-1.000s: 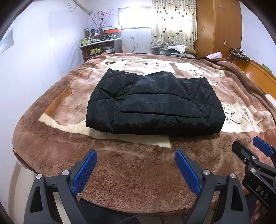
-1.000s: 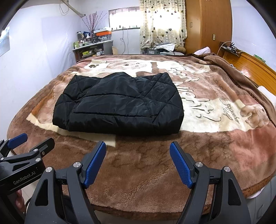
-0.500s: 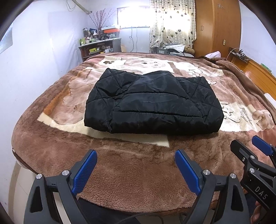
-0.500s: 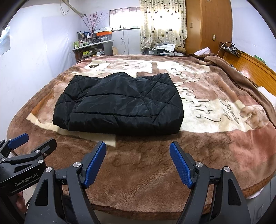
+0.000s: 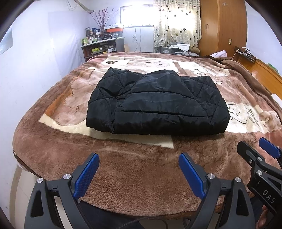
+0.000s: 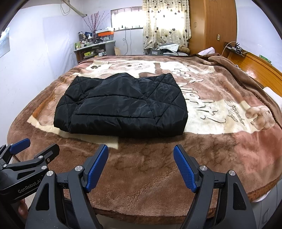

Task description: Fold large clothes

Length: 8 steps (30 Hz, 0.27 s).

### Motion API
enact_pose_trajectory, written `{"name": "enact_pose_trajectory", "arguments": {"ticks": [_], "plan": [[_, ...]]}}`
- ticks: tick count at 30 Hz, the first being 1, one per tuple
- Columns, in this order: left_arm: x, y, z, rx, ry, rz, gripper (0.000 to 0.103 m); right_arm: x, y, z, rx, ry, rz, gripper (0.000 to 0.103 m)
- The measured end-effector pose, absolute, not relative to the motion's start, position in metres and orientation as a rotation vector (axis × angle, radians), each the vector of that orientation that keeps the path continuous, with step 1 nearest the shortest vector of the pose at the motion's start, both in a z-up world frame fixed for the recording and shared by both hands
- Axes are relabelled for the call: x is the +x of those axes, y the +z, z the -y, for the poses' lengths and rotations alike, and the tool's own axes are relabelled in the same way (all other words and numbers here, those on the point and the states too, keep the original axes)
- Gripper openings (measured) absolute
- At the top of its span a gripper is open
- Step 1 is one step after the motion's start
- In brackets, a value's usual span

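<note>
Nearest the cameras, both grippers hang over the near edge of the bed. The left gripper (image 5: 138, 173) has its blue-padded fingers spread wide with nothing between them but brown fleece below. The right gripper (image 6: 140, 166) is the same story: fingers wide apart, nothing held. Each shows up in the other's view too, the right one poking in at the lower right of the left camera, the left one at the lower left of the right camera, so they sit side by side, close together.

Under them runs the blanket (image 5: 141, 176), a thick brown fleece with a cream panel, paw prints, printed animals and cursive lettering, covering the whole bed.

Further in, well clear of both grippers, lies the jacket (image 5: 156, 104), a black quilted piece folded into a thick, roughly rectangular bundle. It sits flat on the blanket, nearer the left side of the bed, its near edge along the cream border (image 6: 91, 139). Neither gripper touches it.

Past the jacket, on the right, a polished wooden headboard (image 6: 260, 67) with a white pillow (image 6: 273, 93) tucked beside it.

At the far wall, a cluttered shelf (image 6: 95, 49) with bottles and branches, a bright window (image 5: 137, 16), heart-patterned curtains (image 6: 165, 22), and a tall wooden wardrobe (image 6: 211, 26).
</note>
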<state>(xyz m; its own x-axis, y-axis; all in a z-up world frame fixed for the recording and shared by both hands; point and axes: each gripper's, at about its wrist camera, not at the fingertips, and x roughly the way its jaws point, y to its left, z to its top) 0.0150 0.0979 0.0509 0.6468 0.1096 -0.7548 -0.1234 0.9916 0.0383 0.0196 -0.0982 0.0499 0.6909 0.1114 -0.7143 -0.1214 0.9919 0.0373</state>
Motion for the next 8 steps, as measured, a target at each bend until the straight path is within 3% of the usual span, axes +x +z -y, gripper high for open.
{"name": "enact_pose_trajectory", "arguments": {"ticks": [8], "plan": [[0.0159, 0.0496, -0.0977, -0.011, 0.137, -0.858, 0.092, 0.019, 0.0485, 0.0994, -0.011, 0.13, -0.8, 0.076]]}}
